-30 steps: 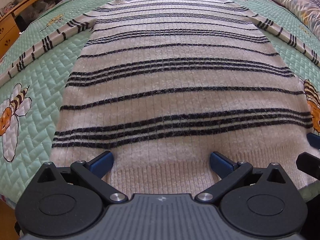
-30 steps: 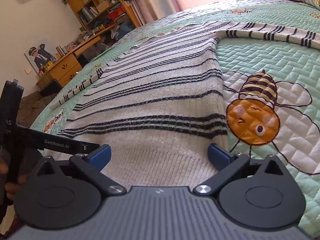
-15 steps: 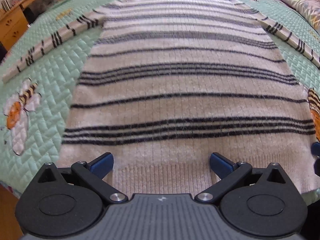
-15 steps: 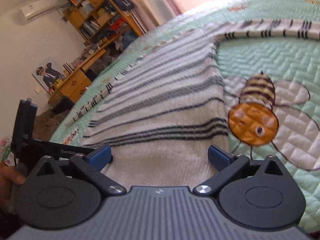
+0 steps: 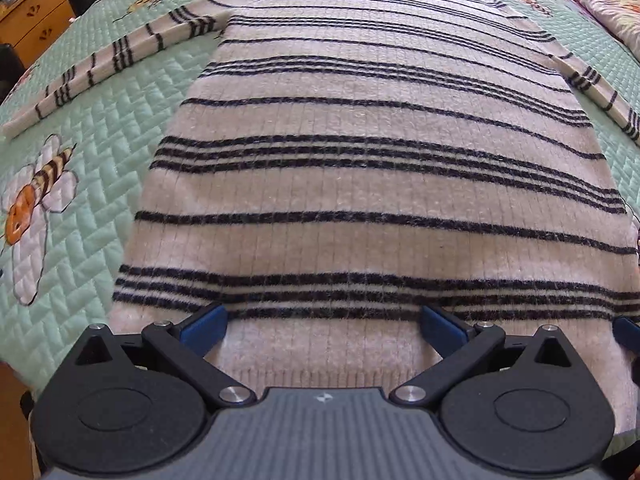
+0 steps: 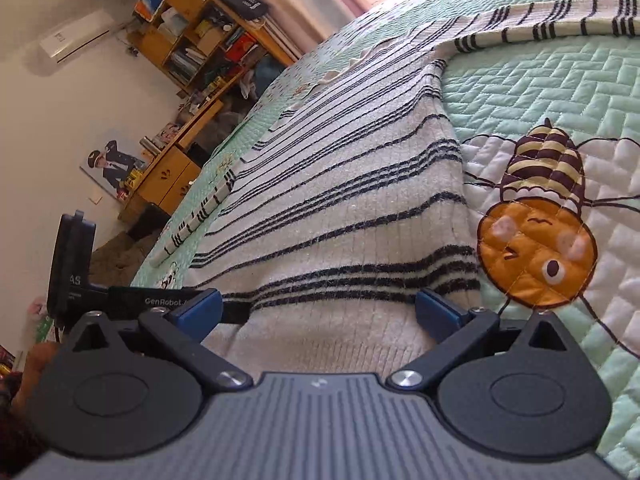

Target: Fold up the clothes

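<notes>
The striped sweater point(image 5: 360, 184) lies flat on the quilted bed point(image 5: 100, 128), sleeves spread toward 10 and 2 o'clock, probably so the body can be folded cleanly from its hem. The left gripper point(image 5: 322, 318) and right gripper point(image 6: 318, 306) both stand wide open over the ribbed hem at 6 o'clock, gripping nothing; whether the fingertips touch the knit, I cannot tell.

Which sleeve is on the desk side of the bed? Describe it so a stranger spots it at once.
Start at the green quilted bedspread with the striped sweater spread flat on it. From the sweater's far left shoulder, the left sleeve runs outward toward the wooden desk. Unlike the body's long stripes, its short dark bars cross a narrow cream band, above the stitched bee.
</notes>
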### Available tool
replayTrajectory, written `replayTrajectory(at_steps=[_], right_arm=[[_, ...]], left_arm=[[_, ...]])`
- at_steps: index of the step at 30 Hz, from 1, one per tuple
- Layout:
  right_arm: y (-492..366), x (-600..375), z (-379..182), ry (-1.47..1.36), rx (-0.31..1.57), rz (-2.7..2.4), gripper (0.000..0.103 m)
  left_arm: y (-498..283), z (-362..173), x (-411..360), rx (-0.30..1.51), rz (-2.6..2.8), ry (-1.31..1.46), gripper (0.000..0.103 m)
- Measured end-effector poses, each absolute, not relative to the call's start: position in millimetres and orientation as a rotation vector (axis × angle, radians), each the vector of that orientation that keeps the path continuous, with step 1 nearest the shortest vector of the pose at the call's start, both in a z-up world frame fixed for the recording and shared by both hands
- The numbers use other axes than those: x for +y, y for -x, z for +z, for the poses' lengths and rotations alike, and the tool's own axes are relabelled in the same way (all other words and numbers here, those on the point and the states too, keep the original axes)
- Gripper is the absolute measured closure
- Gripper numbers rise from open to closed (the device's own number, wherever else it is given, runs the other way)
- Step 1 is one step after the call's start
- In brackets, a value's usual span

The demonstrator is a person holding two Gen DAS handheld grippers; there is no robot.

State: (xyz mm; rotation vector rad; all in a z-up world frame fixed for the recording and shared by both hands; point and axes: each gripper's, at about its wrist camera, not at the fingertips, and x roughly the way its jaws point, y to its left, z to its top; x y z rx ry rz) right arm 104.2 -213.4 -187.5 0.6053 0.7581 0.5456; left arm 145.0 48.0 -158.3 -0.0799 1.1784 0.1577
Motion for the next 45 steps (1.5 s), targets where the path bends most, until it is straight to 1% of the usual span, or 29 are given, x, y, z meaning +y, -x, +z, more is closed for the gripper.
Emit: replayTrajectory(at_steps=[5,9,12,15,19,24,27,30,33,36,39,45], right_arm=[[-82.3,-218.6,-187.8,-0.610,0.737,0.533,0.001],[-76.9,-220.0,-180.1,-0.634,0.734,0.543,0.001],[-78.0,-223.7,-172.3,-0.651,0.701,0.542,0.001],[-79.9,-230.7,-166.2,-0.686,0.653,0.532,0.001],[-85.8,-227.1,-156.3,-0.560,0.607,0.513,0.001],[-100.6,-202.5,-142.5,-0.249,0.544,0.555,0.001],[-130.5,-190.1,-139.5,-0.117,0.485,0.569,0.001],[-175.9,-172.8,-152.0,-0.015,0.501,0.536,0.001],[-209.7,-158.9,-180.6,0.056,0.569,0.480,0.001],[-210.5,-151.3,-199.8,0.118,0.592,0.471,0.000],[-202.6,-145.7,-202.1,0.169,0.579,0.455,0.000],[-206.3,-151.7,-201.7,0.129,0.594,0.471,0.000]], left_arm=[[-122.2,-147.9,50.5,1.163,0.181,0.099,0.001],[-104.1,-124.0,59.6,1.097,0.171,0.137,0.001],[-98.8,-104.7,72.9,1.036,0.184,0.170,0.001],[-99.0,-96.3,86.8,0.991,0.220,0.188,0.001],[-102.7,-109.0,90.3,1.000,0.258,0.128,0.001],[-106.9,-133.6,85.3,1.021,0.200,0.135,0.003],[-117.0,-137.3,79.2,1.023,0.170,0.146,0.003],[-126.9,-137.8,71.6,1.017,0.159,0.136,0.003],[-133.3,-140.9,67.1,1.028,0.156,0.123,0.003],[-134.3,-145.6,66.1,1.045,0.144,0.122,0.003],[-133.1,-150.8,68.0,1.054,0.135,0.129,0.003],[-135.0,-157.7,71.8,1.046,0.122,0.143,0.001]])
